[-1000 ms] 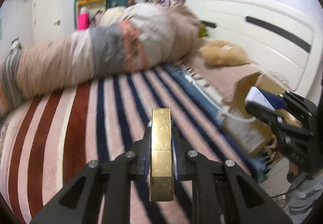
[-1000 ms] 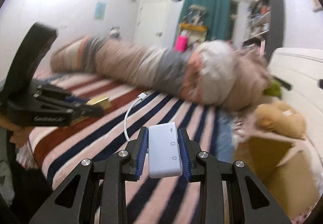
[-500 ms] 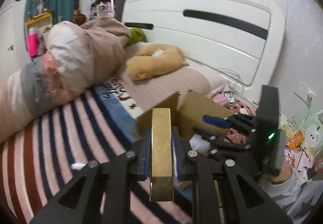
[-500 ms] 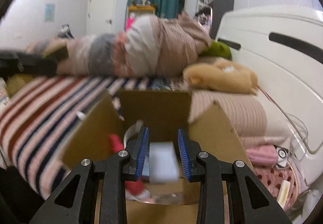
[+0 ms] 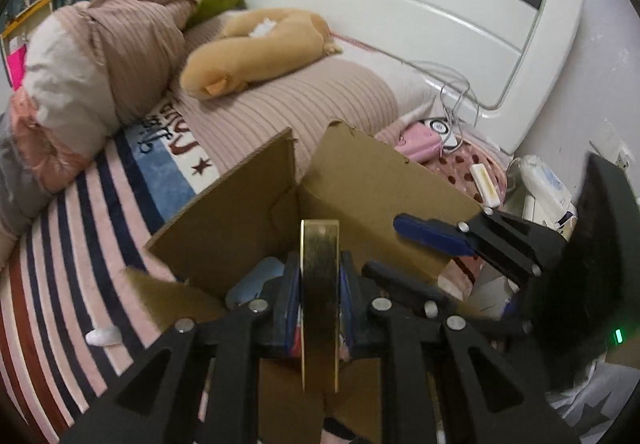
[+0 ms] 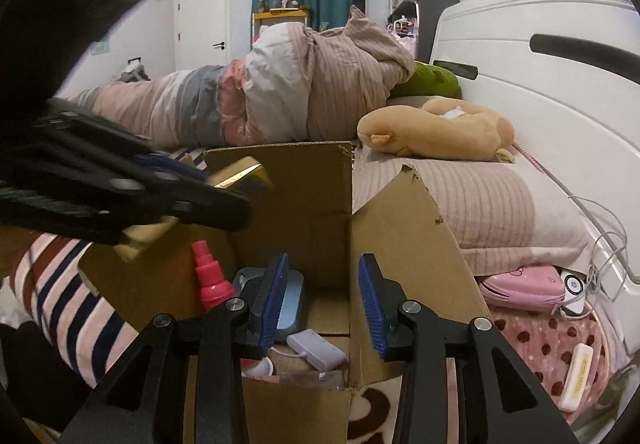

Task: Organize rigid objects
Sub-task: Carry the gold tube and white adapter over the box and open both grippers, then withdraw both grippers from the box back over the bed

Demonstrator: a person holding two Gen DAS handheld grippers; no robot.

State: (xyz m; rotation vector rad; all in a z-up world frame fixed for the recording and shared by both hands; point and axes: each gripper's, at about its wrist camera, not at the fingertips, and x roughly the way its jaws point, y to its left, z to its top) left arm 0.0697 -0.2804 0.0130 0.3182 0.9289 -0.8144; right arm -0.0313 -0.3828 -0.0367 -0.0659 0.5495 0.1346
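An open cardboard box (image 5: 372, 180) (image 6: 404, 228) stands on the bed. My left gripper (image 5: 319, 244) (image 6: 224, 200) is shut on a flat gold box (image 5: 319, 304) (image 6: 240, 172) and hangs over the carton's opening. My right gripper (image 6: 323, 264) (image 5: 400, 244) is over the carton too; its jaws are opening and nothing is between them. Below it, inside the carton, lies the white USB hub (image 6: 316, 349) with its cable. A pink spray bottle (image 6: 210, 276) and a light blue case (image 6: 289, 304) also sit inside.
A striped blanket (image 5: 80, 244) covers the bed, with a rolled duvet (image 6: 280, 84), a tan plush toy (image 5: 256, 48) (image 6: 436, 132) and a ribbed pillow (image 6: 460, 204). A pink pouch (image 6: 524, 286) and cables lie by the white headboard (image 5: 400, 24).
Both grippers swung from over the striped blanket to over the carton. The right gripper let go of the white hub, which now lies in the carton. The left still holds the gold box.
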